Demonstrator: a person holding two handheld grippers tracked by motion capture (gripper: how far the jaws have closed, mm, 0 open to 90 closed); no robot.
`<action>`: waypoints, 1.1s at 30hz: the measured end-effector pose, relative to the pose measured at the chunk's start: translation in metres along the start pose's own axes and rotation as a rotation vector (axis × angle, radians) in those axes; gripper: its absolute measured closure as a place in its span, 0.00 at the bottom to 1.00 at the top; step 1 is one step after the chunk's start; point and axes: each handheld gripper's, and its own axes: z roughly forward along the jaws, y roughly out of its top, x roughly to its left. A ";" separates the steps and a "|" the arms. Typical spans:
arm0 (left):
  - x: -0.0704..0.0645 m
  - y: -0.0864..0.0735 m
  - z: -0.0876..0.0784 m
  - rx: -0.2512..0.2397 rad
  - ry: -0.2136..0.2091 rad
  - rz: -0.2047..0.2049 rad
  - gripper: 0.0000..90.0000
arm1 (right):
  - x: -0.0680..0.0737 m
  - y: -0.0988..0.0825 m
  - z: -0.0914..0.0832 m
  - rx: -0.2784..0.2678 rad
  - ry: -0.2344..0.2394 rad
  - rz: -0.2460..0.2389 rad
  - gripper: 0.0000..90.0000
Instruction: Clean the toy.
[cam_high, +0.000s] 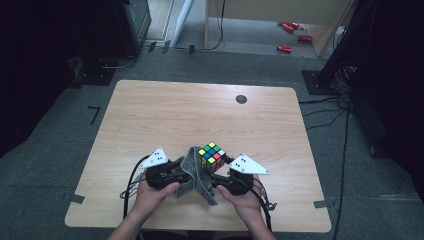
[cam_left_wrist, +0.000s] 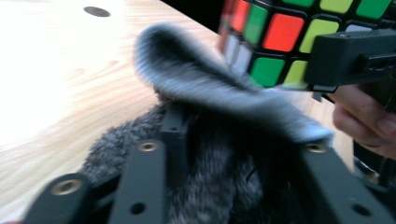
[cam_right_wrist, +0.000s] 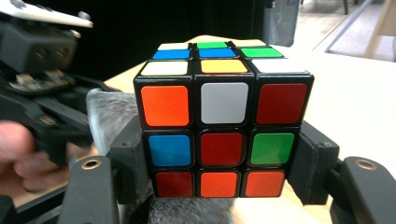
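A scrambled Rubik's cube (cam_high: 211, 154) (cam_right_wrist: 219, 135) is held just above the wooden table (cam_high: 200, 110). My right gripper (cam_high: 216, 167) (cam_right_wrist: 219, 172) is shut on its lower layer, with one pad on each side. A grey fuzzy cloth (cam_high: 192, 172) (cam_left_wrist: 210, 88) hangs against the cube's left side and droops toward the table. My left gripper (cam_high: 182, 170) (cam_left_wrist: 240, 140) has its jaws apart, and the cloth lies loosely between them. In the left gripper view the cube (cam_left_wrist: 280, 37) and the right gripper's body (cam_left_wrist: 350, 56) are close at the upper right.
A small black round hole (cam_high: 241, 99) sits near the table's far edge. The person's two hands (cam_high: 150, 197) come in at the near edge. Red objects (cam_high: 290, 35) lie on the floor beyond the table. Dark stands flank both sides.
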 end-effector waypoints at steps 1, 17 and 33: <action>0.004 0.004 -0.007 -0.012 0.006 0.007 0.60 | -0.006 0.001 -0.002 0.003 -0.007 -0.007 0.38; -0.014 0.027 -0.013 -0.023 -0.045 -0.082 0.30 | 0.011 -0.014 0.013 0.058 -0.065 -0.144 0.38; -0.030 0.029 0.004 0.106 -0.007 -0.090 0.26 | 0.045 -0.023 0.028 0.094 -0.119 -0.247 0.38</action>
